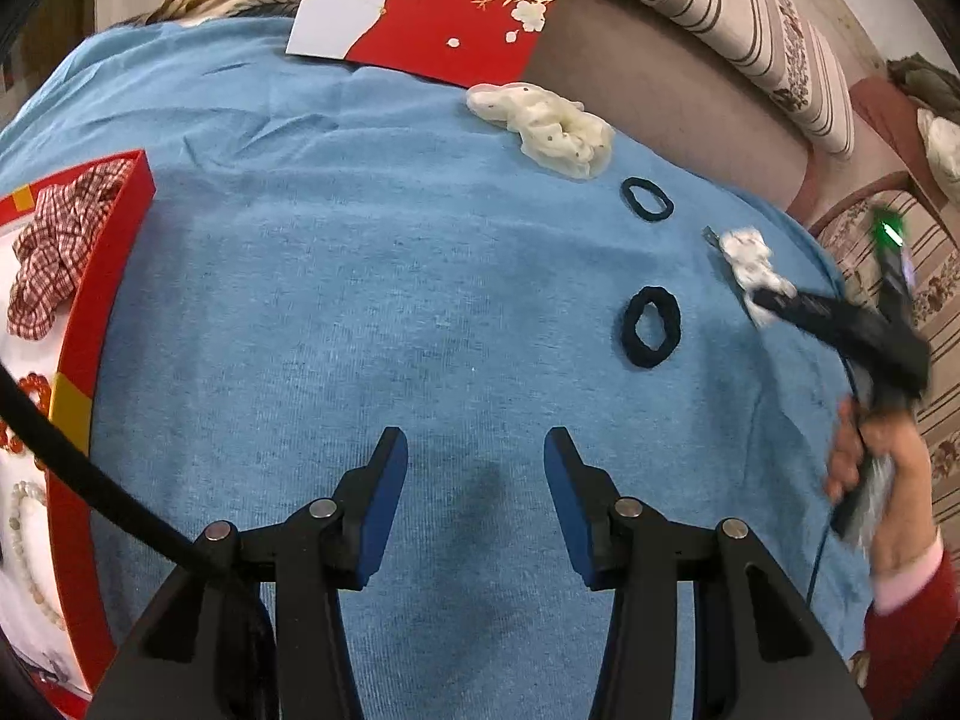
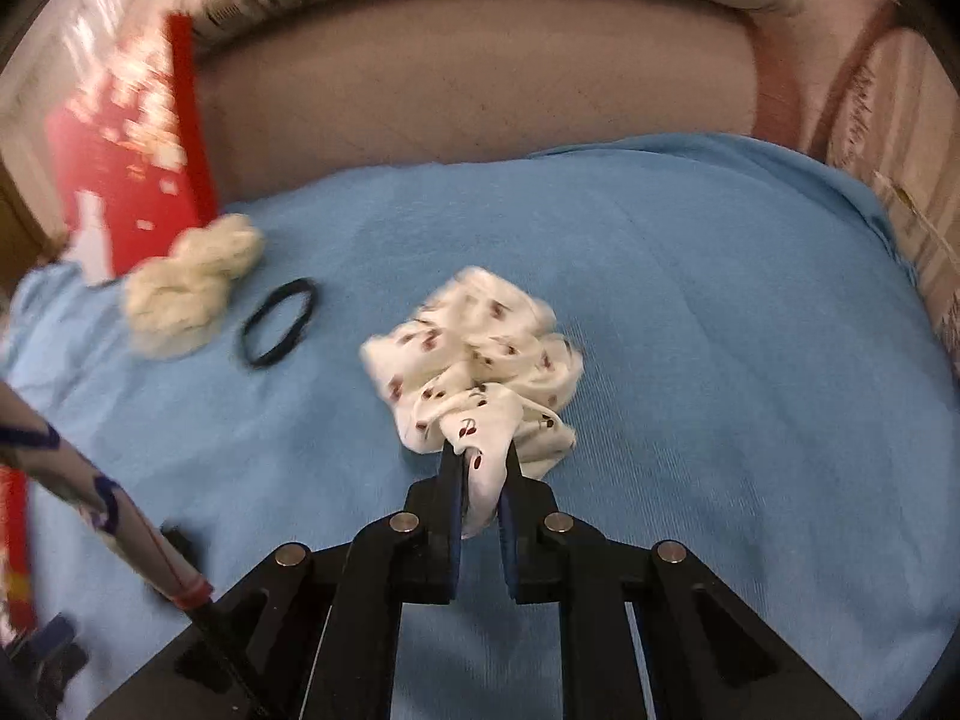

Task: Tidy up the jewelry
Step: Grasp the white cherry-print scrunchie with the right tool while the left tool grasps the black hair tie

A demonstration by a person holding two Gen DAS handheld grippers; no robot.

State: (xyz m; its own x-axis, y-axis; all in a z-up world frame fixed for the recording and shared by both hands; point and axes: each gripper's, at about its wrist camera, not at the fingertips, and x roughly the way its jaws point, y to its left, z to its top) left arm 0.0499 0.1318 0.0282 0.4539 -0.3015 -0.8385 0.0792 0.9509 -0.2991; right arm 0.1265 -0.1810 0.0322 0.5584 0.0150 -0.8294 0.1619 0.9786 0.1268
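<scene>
My right gripper point(image 2: 480, 462) is shut on a white cherry-print scrunchie point(image 2: 474, 354), which rests on the blue cloth point(image 2: 690, 300); it also shows in the left wrist view point(image 1: 750, 264) at the far right. My left gripper point(image 1: 476, 450) is open and empty above the cloth. A red box point(image 1: 90, 324) at the left holds a red checked scrunchie point(image 1: 60, 252) and bead bracelets point(image 1: 24, 516). A cream scrunchie point(image 1: 546, 126), a thin black hair tie point(image 1: 647, 199) and a thick black hair tie point(image 1: 651, 327) lie on the cloth.
The red box lid point(image 1: 432, 0) with a white cat leans at the back. A brown sofa back point(image 2: 480, 84) with striped cushions point(image 1: 750, 30) runs behind the cloth. The person's hand point(image 1: 888, 480) holds the right gripper.
</scene>
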